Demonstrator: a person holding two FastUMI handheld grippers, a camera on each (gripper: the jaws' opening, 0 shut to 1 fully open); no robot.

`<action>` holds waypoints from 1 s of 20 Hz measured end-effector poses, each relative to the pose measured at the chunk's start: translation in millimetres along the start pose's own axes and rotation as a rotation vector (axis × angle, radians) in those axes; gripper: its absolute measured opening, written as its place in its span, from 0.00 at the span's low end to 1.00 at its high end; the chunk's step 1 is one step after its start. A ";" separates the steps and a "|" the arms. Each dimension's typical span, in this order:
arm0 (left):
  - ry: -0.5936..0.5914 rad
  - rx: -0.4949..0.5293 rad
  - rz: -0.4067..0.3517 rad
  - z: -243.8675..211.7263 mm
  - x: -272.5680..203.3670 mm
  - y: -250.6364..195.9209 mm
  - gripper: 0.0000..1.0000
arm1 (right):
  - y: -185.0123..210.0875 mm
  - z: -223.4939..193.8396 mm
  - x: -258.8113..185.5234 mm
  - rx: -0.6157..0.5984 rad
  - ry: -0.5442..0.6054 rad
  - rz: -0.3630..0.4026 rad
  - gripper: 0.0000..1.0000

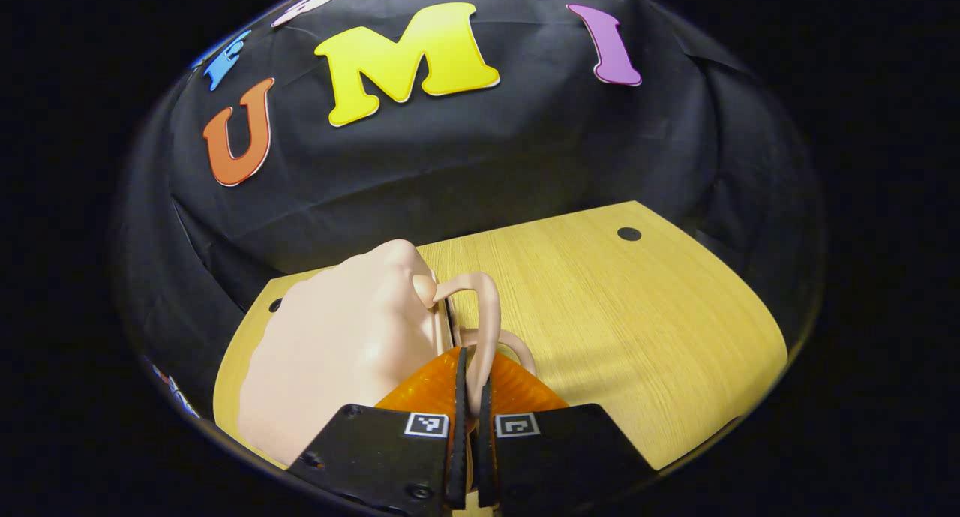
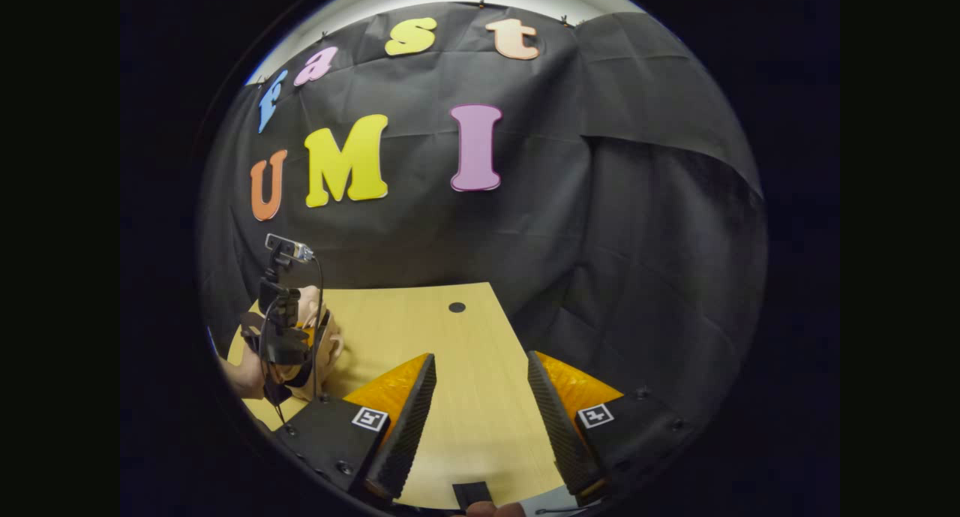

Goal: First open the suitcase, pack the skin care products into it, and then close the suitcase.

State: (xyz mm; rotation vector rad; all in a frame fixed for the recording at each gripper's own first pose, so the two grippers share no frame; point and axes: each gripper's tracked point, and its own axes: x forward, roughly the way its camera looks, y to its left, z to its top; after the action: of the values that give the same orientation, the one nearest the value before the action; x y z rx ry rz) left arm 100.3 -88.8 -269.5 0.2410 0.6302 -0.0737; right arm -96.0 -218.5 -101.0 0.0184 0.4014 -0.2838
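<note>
A small pale pink suitcase (image 1: 337, 352) lies on the wooden table (image 1: 637, 314), close in front of the left gripper view. Its curved pink handle (image 1: 489, 311) arches up from the seam, and my left gripper (image 1: 471, 388) is shut on the handle's lower part. A second handle loop (image 1: 521, 346) lies just to the right. In the right gripper view my right gripper (image 2: 480, 401) hangs open over bare table (image 2: 420, 329) with nothing between its fingers. Far to its left stands the left gripper (image 2: 281, 337), held by a hand (image 2: 240, 378), with the suitcase (image 2: 331, 344) partly hidden behind it.
The table has a small dark hole (image 1: 628, 233) near its far edge, which also appears in the right gripper view as a hole (image 2: 457, 307). Black cloth walls close in the table at the back and on both sides.
</note>
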 end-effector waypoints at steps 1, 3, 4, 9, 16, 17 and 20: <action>0.018 0.024 0.015 -6.9 5.9 -5.3 0.09 | -7.0 -3.8 4.6 0.005 0.013 -0.007 0.74; 0.044 0.036 0.035 -16.4 12.0 -9.4 0.09 | -13.0 -6.2 10.9 0.009 0.025 -0.004 0.73; 0.052 0.043 0.041 -18.6 13.7 -10.6 0.10 | -13.8 -6.7 13.8 0.010 0.028 -0.001 0.71; 0.108 0.102 0.041 -32.0 26.1 -30.3 0.23 | -10.2 -14.4 31.2 -0.014 0.048 0.025 0.74; 0.100 0.052 -0.072 -26.1 9.4 -56.6 0.74 | -0.8 -7.6 29.9 -0.034 0.030 0.031 0.74; 0.088 0.046 -0.083 -22.4 2.9 -57.9 0.80 | 3.1 -4.6 28.6 -0.045 0.022 0.036 0.73; -0.022 0.027 -0.107 7.3 -32.5 -47.6 0.89 | 25.9 4.7 24.5 -0.082 -0.008 0.071 0.73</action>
State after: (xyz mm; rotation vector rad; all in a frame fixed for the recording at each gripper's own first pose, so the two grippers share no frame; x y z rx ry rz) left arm 71.5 -136.9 -254.1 0.2325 0.6198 -0.1879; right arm -65.4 -200.5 -107.2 -0.0491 0.4037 -0.1976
